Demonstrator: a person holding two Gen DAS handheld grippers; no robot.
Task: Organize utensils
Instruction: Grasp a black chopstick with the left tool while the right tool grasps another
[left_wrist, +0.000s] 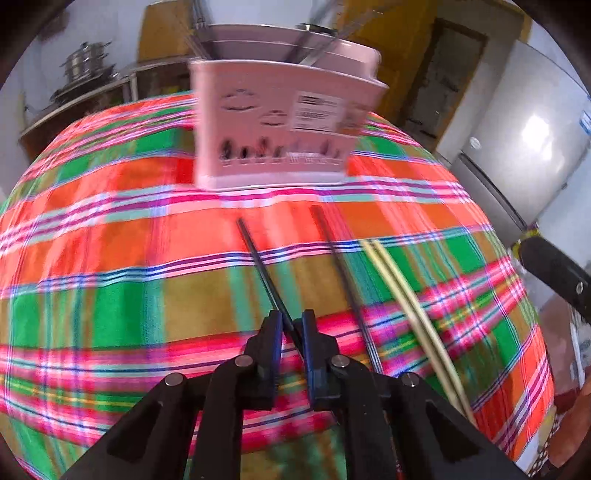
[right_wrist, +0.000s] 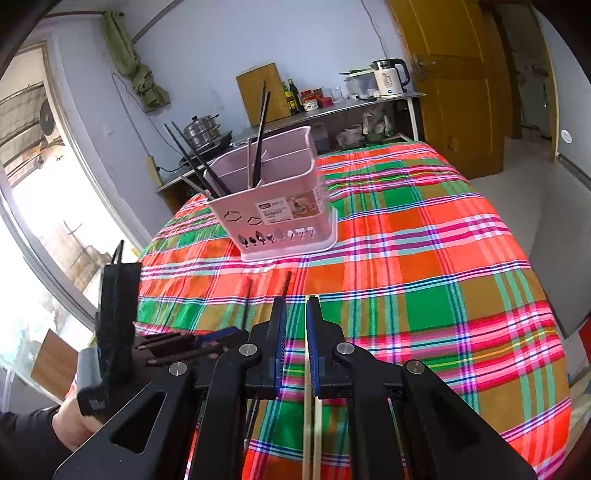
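Black chopstick (left_wrist: 258, 258) clamped between blue pads of left gripper (left_wrist: 292, 325), tip slanted toward pink basket (left_wrist: 273, 125) (left view blurred). Second dark chopstick (left_wrist: 334, 254) laid just beside it on plaid-covered worktop (left_wrist: 110, 221). Pale bamboo pair (right_wrist: 309, 369) gripped by right gripper (right_wrist: 296, 306), fingers nearly together on it. Basket stood farther back on worktop, several dark chopsticks (right_wrist: 258, 136) seen upright in its compartments. Kettle (right_wrist: 389, 77) seen on far shelf.
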